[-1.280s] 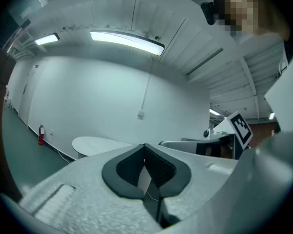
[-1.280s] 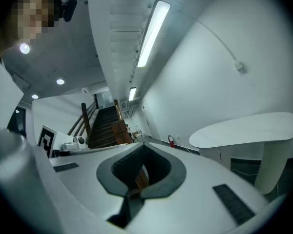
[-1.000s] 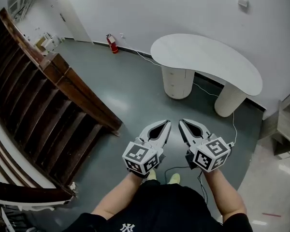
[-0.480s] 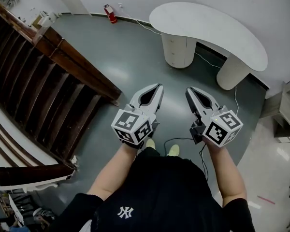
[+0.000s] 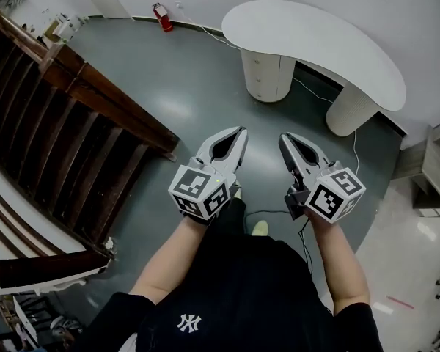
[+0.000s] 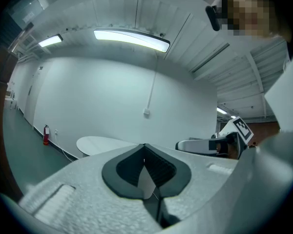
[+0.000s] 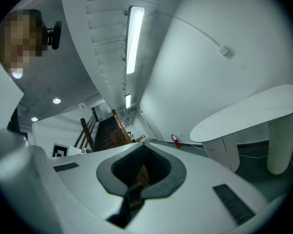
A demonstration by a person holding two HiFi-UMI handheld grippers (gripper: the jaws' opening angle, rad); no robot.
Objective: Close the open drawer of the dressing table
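The white kidney-shaped dressing table (image 5: 315,42) stands by the far wall on two round pedestals. Its left pedestal (image 5: 266,75) has drawer fronts, and from here I cannot tell whether one stands open. My left gripper (image 5: 242,132) and right gripper (image 5: 284,138) are held side by side over the grey floor, well short of the table. Both are shut with nothing between their fingers. The left gripper view shows its own closed tips (image 6: 144,145), the table (image 6: 100,144) and the right gripper (image 6: 205,145). The right gripper view shows its tips (image 7: 142,146) and the table (image 7: 249,113).
A dark wooden staircase with a railing (image 5: 73,138) fills the left side. A red fire extinguisher (image 5: 157,17) stands at the far wall. A cable (image 5: 279,215) lies on the floor near my feet. A low white unit (image 5: 433,182) stands at the right.
The table has come nearer in the head view as I stepped toward it. Both grippers have moved forward and spread slightly apart, and both stay shut.
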